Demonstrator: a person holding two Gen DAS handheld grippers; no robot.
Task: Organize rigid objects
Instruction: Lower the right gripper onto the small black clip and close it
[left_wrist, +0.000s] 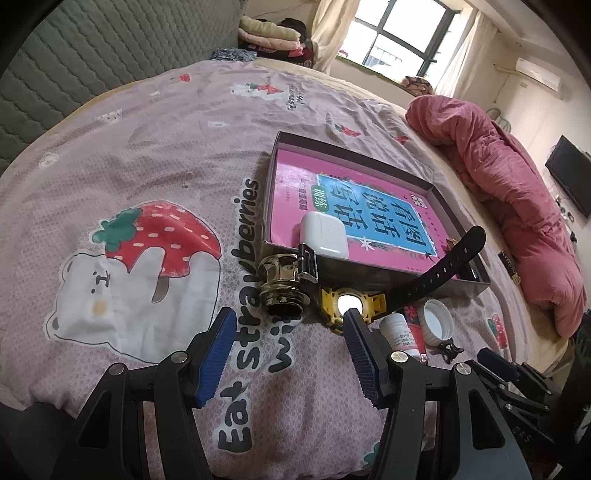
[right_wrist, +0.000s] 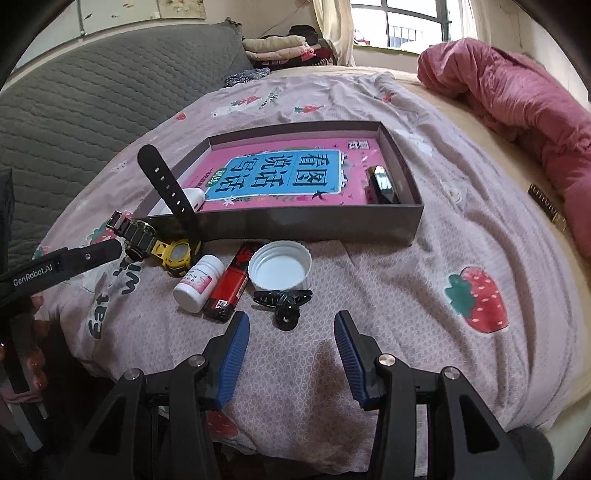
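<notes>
**Two grippers poised over clutter at the foot of a storage box**

The right gripper (right_wrist: 291, 325) hangs with its blue-padded jaws parted and empty, a black plastic hair claw clip (right_wrist: 283, 302) lying just ahead of them, its long axis crosswise to the fingers. Beyond it sit a white plastic jar lid (right_wrist: 280, 269), a red-and-black lighter (right_wrist: 229, 291) and a small white pill bottle (right_wrist: 199, 282), the latter two pointing roughly toward the box. The left gripper (left_wrist: 290, 326) is likewise open and holds nothing; a yellow-cased wristwatch (left_wrist: 351, 304) with a black strap rising toward the box lies just beyond its right pad, beside a brass-coloured metal fitting (left_wrist: 282, 280). The shallow grey cardboard box (right_wrist: 314, 230), holding a pink book (right_wrist: 280, 173), stands behind. The right hand looks nearer the clip.
</notes>
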